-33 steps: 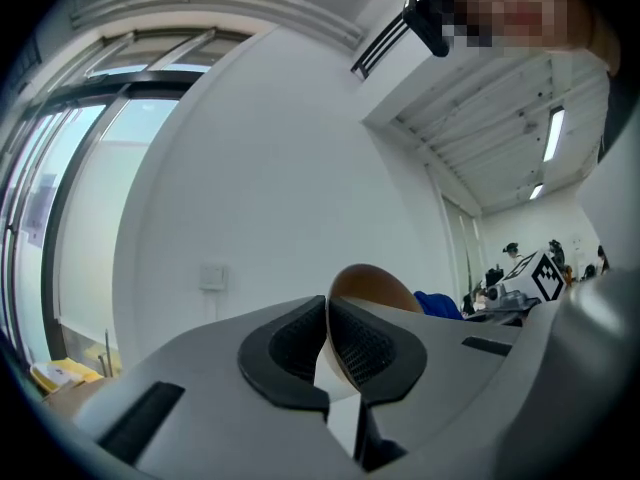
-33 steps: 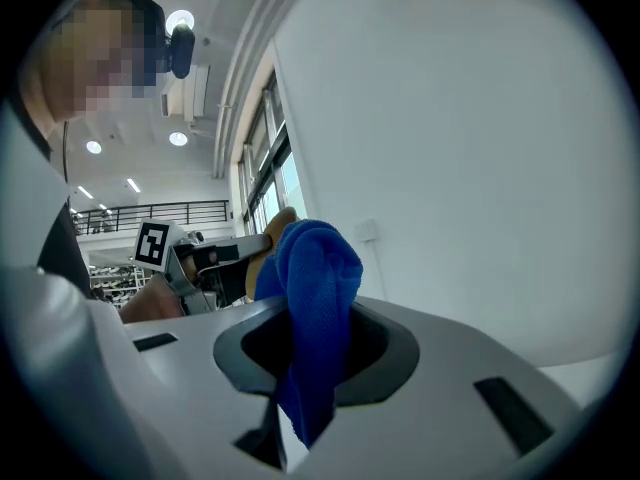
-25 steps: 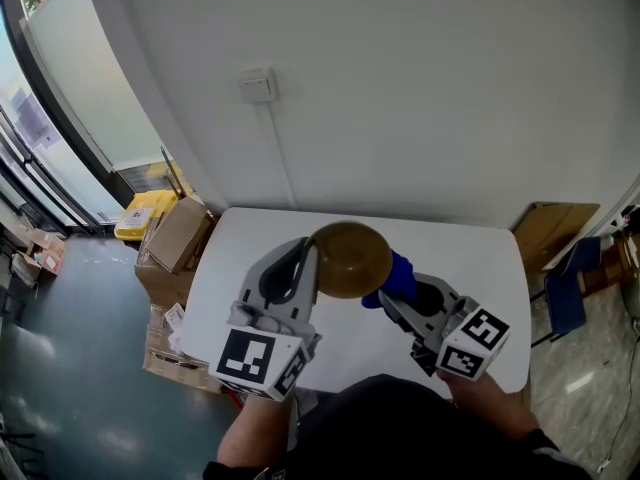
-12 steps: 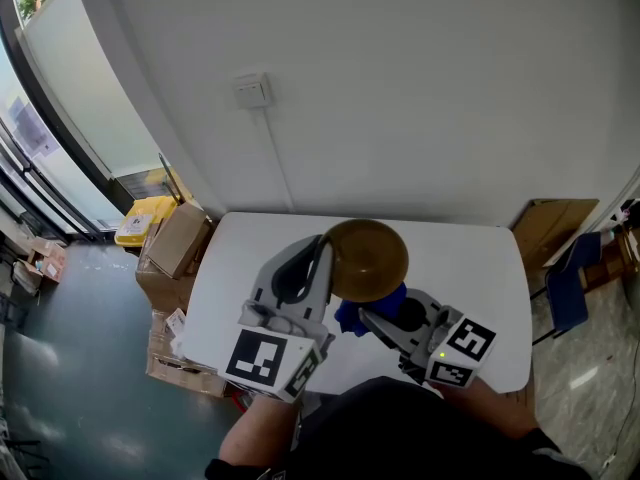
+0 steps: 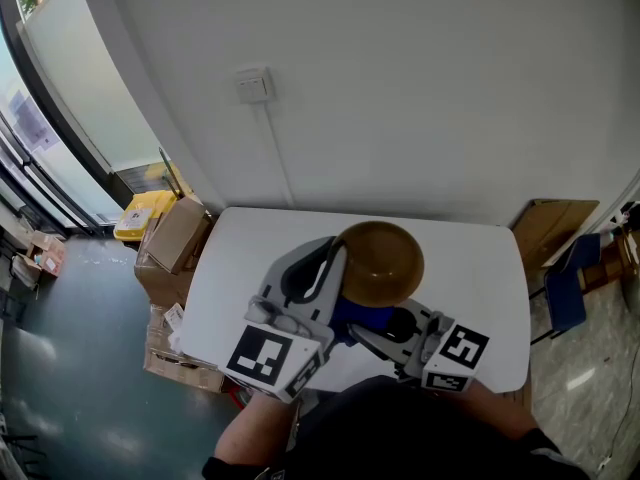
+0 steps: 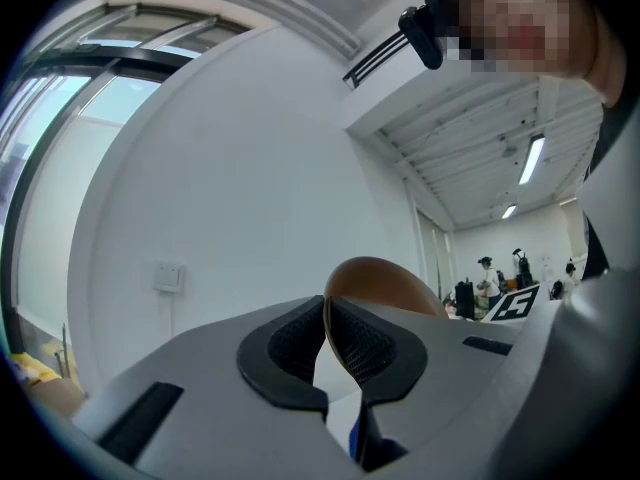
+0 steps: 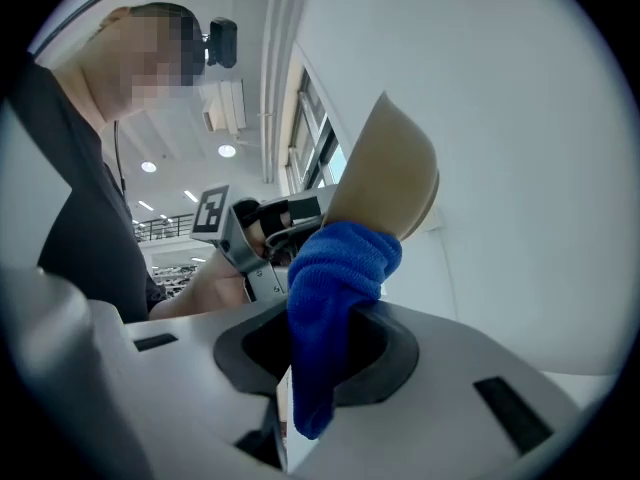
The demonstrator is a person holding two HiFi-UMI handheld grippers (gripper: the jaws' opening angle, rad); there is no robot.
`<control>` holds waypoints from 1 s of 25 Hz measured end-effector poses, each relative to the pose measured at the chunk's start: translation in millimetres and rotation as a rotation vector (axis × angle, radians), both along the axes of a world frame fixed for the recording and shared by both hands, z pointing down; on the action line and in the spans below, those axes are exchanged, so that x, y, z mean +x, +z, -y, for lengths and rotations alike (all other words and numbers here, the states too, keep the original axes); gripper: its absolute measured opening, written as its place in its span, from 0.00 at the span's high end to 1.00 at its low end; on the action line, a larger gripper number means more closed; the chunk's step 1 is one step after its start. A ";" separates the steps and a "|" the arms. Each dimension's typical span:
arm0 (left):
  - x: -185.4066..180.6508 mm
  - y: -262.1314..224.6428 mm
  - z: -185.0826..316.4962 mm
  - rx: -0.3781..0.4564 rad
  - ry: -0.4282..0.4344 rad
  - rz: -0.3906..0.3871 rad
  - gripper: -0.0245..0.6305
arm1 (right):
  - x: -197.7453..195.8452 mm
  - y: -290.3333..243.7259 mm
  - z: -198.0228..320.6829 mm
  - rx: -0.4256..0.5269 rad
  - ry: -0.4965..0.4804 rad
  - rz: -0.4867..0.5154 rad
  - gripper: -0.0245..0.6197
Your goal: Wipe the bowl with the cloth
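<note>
A brown bowl (image 5: 381, 262) is held up off the white table (image 5: 480, 268), tilted so its outside faces the head view. My left gripper (image 5: 335, 268) is shut on the bowl's rim (image 6: 326, 313), its pads clamped on the thin edge. My right gripper (image 5: 375, 328) is shut on a blue cloth (image 7: 335, 298). The cloth (image 5: 362, 317) sits under the bowl and touches the bowl's (image 7: 390, 183) lower edge in the right gripper view. The bowl hides most of the cloth from the head view.
Cardboard boxes (image 5: 175, 236) and a yellow case (image 5: 138, 215) lie on the floor left of the table. A wall with a socket plate (image 5: 254, 84) stands right behind the table. A folded board (image 5: 547, 230) leans at the right.
The bowl has shifted right in my left gripper. My right gripper has moved left and under the bowl, so the cloth is now mostly hidden beneath it.
</note>
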State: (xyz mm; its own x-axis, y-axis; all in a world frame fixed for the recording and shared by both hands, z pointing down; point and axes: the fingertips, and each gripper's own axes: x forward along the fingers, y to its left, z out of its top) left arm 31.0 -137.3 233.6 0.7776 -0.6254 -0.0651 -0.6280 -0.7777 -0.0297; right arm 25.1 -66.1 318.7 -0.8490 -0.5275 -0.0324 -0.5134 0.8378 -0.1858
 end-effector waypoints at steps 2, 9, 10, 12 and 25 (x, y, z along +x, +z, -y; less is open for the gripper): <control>-8.5 5.3 5.9 -0.016 0.002 0.039 0.92 | 6.9 -1.5 -1.8 0.020 0.001 -0.003 0.85; -18.3 16.4 -0.2 -0.004 0.083 0.219 0.92 | 49.1 -14.8 0.0 0.082 0.091 -0.005 0.85; -16.0 16.9 -4.3 0.004 0.109 0.243 0.93 | 54.0 -17.9 0.4 0.104 0.095 -0.019 0.85; -9.4 14.0 -15.4 0.010 0.179 0.266 0.93 | 60.3 -25.1 -0.9 0.162 0.077 -0.060 0.85; 3.5 22.8 -72.3 0.086 0.494 0.637 0.93 | 43.9 -27.6 -29.9 0.398 -0.142 -0.440 0.85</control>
State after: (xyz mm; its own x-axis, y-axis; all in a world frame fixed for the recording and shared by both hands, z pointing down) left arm 34.6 -65.1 256.3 0.8669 -0.2126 0.4509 -0.0548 -0.9397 -0.3377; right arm 69.0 -36.2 291.2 -0.8889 -0.4271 0.1659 -0.3487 0.8654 0.3599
